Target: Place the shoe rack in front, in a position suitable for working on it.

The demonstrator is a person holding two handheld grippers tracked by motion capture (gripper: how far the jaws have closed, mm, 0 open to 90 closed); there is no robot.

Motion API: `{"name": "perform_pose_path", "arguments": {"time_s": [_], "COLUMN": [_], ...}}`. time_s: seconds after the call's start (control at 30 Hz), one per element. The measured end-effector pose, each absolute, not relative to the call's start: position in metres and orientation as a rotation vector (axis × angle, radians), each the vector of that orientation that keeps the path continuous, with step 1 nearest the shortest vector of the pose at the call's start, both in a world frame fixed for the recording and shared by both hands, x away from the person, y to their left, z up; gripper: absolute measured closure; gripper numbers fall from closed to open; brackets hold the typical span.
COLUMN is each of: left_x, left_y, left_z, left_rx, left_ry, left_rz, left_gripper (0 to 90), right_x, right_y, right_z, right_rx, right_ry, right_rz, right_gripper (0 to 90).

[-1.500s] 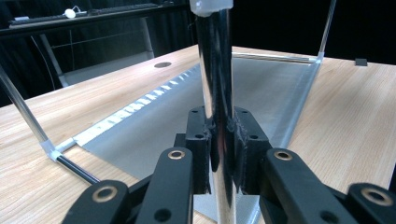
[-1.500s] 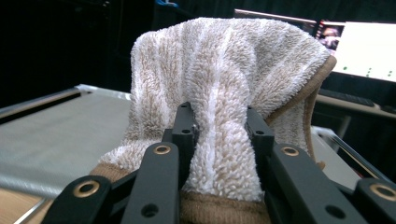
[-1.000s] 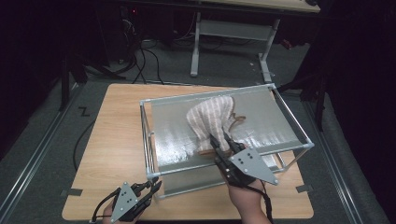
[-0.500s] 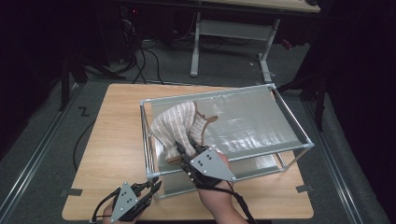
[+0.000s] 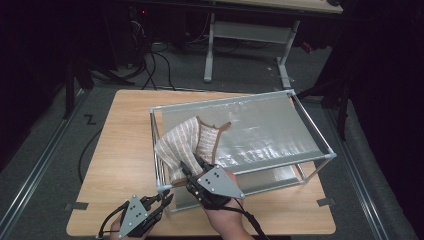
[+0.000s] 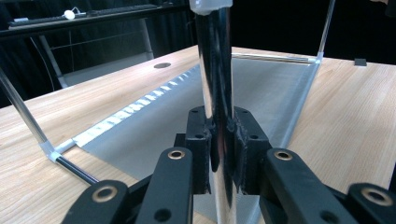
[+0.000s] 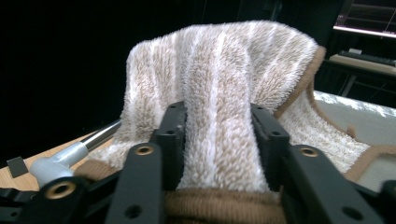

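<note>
1. From my remote station I watched the left claw (image 6: 219, 154) clenched on the shiny upright metal post (image 6: 214, 70) at the near left corner of the silver mesh-topped drying rack (image 5: 280, 131), steadying the frame on the pale wooden desk (image 5: 120, 150).

2. The striped beige-and-white fleece garment with brown trim (image 5: 187, 145) hung draped over the rack's left end, part on the mesh and part falling over the near left corner rail.

3. The right claw (image 7: 217, 135) sat at the garment's lower edge with a fold of fleece between its jaws; they had just been opening, and in the right gripper view the pads seemed only to brush the pile, so I judged the grip released rather than held.

4. I judged the step to be letting the garment settle on the rack. To do it well, I would open the jaws fully before backing away, so the pile did not snag.

5. I would withdraw straight along the jaws, low and slow, so the cloth was not dragged off the rail.

6. I would keep the left claw tight on the post until the right was clear, since a nudged frame could shed the garment.
</note>
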State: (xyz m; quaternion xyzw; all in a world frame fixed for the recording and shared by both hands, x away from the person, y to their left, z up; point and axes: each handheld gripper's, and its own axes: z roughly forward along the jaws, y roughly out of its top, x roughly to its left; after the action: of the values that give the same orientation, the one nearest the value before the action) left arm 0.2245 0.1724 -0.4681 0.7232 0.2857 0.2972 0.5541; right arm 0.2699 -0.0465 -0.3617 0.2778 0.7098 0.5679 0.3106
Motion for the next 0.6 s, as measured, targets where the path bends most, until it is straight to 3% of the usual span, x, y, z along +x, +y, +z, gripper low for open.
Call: {"name": "perform_pose_path", "arguments": {"time_s": [0.33, 0.6], "left_x": [0.2245, 0.2245], "left_y": [0.1724, 0.1725], "left_z": [-0.4681, -0.4681], "left_rx": [1.709, 1.711], "left_ry": [0.677, 0.676], "left_rz": [0.701, 0.703], "left_gripper": [78.4, 78.4], "right_x": [0.2648, 0.2641], "right_y": [-0.0441, -0.0374], "right_z": [-0.3628, -0.3694], "right_rx": [0.709, 0.730], "right_ry": [1.786, 1.772], "right_rz": [1.549, 1.566], "right_gripper": [43.9, 60.9]}}
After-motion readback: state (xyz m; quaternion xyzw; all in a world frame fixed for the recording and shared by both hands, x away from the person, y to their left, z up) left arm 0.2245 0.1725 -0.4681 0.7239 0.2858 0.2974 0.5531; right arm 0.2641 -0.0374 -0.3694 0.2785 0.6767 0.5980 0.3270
